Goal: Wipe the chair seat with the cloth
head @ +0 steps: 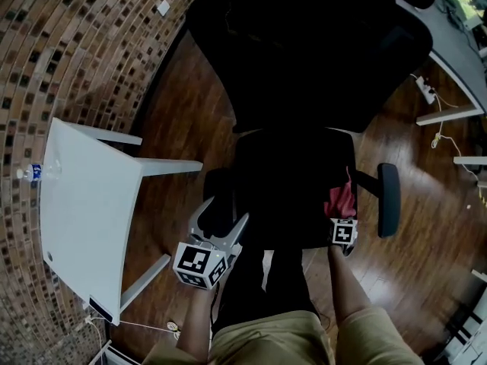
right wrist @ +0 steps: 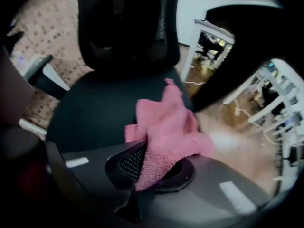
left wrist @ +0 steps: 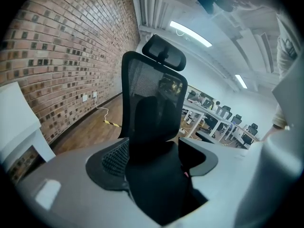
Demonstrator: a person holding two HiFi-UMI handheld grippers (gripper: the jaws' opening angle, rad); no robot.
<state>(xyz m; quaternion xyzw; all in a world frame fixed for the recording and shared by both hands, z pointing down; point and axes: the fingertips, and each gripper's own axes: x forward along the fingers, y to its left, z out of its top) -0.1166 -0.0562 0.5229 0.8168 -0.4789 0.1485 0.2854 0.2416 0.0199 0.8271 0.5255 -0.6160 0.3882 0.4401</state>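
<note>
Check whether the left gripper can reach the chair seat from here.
Probably yes. The left gripper, open and empty, sits by the front left corner of the chair seat, nothing between. The right gripper and cloth are at the other side.

Three cameras on one chair seat (head: 293,181): yours overhead, two low at its front.

Your head camera looks steeply down on the seat from well above, with the brick wall (head: 68,52) at its left. Your left gripper view sits low by the seat's front, facing the backrest (left wrist: 152,94) and that same wall. Your right gripper view faces the backrest too, closer in, with the cloth (right wrist: 166,127) filling its foreground.
</note>
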